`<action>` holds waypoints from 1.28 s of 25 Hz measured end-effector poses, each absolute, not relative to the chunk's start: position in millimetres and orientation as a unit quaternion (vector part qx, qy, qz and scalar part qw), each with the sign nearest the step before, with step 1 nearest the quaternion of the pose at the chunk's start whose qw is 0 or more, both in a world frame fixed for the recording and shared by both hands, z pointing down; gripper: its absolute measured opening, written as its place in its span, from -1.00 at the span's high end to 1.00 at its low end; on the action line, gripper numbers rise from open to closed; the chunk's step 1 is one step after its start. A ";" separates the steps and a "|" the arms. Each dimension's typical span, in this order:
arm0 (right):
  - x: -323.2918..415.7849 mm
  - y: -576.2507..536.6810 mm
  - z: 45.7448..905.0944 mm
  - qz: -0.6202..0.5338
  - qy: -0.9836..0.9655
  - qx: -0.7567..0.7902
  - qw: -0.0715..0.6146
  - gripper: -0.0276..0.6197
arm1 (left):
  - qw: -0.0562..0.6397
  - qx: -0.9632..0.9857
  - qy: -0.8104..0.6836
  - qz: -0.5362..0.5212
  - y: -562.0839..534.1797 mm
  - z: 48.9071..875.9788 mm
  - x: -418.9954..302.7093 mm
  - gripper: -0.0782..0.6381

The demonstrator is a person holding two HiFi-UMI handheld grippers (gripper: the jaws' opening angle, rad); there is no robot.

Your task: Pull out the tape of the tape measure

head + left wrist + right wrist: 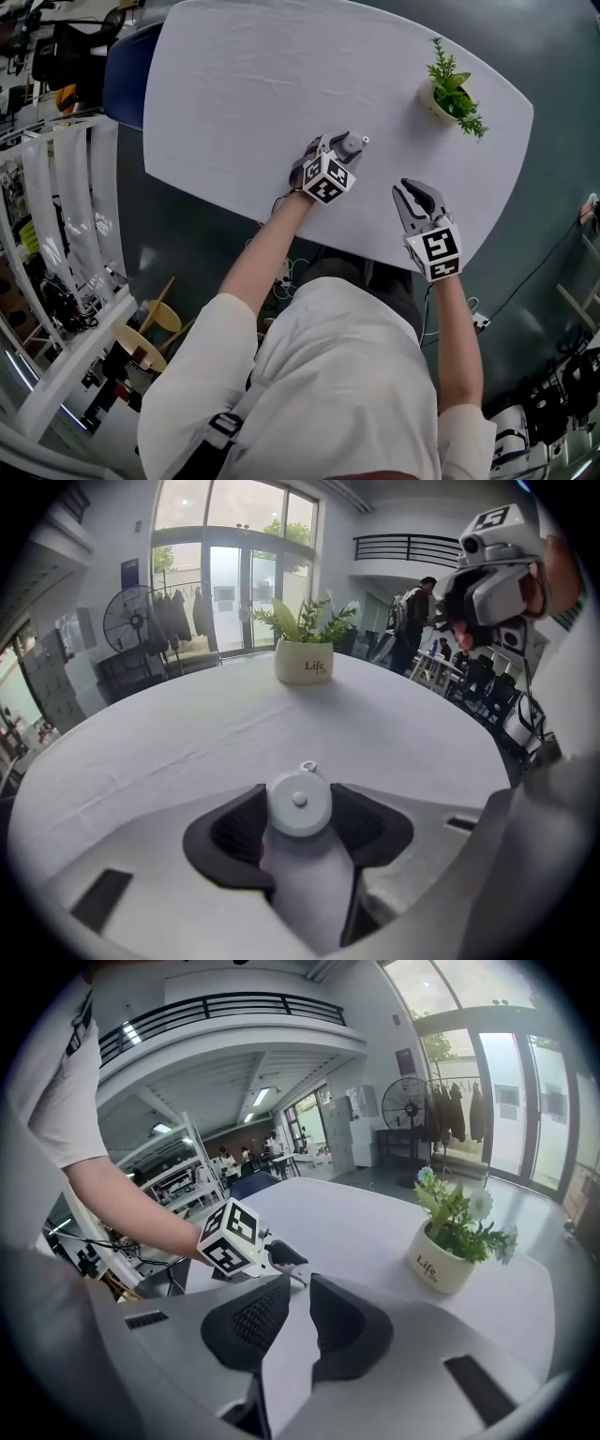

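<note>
On the white desk [234, 94], near the middle of its near edge, the left tool [345, 148] pinches the round tape measure [299, 803] by its sides. The right tool [415, 192], just right along that edge, is slightly spread and empty. The pull tab [307, 767] points toward the desk's right end, likeliest within the right tool's reach.

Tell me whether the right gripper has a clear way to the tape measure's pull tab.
Probably yes: the pull tab sticks out beyond the left gripper, with only bare tablecloth between it and the right gripper.
</note>
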State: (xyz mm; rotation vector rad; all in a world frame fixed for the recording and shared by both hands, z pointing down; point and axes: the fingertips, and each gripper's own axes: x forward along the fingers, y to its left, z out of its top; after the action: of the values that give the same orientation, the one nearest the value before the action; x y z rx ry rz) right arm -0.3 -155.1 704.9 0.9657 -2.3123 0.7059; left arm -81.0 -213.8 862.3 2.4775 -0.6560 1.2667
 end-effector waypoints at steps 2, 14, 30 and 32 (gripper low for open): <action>1.3 -154.9 701.6 0.255 -0.858 0.356 0.268 0.68 | 0.144 0.860 -0.223 0.436 -210.8 857.0 -79.4 0.17; 11.9 -134.7 651.4 0.165 -0.881 0.326 0.302 0.68 | 0.118 0.889 -0.178 0.405 -177.8 752.4 -46.9 0.17; 44.2 -107.2 573.1 -0.050 -0.883 0.249 0.395 0.62 | 0.112 0.906 -0.127 0.387 -121.0 598.6 20.4 0.17; 49.4 -101.3 568.7 -0.076 -0.879 0.237 0.406 0.62 | 0.105 0.907 -0.123 0.389 -113.7 588.1 28.1 0.17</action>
State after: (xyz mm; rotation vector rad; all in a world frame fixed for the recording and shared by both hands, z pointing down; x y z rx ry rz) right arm 49.4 -101.3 568.7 0.5986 -2.2179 -0.1912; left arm 28.1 -113.7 588.1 2.6734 -0.3625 1.1460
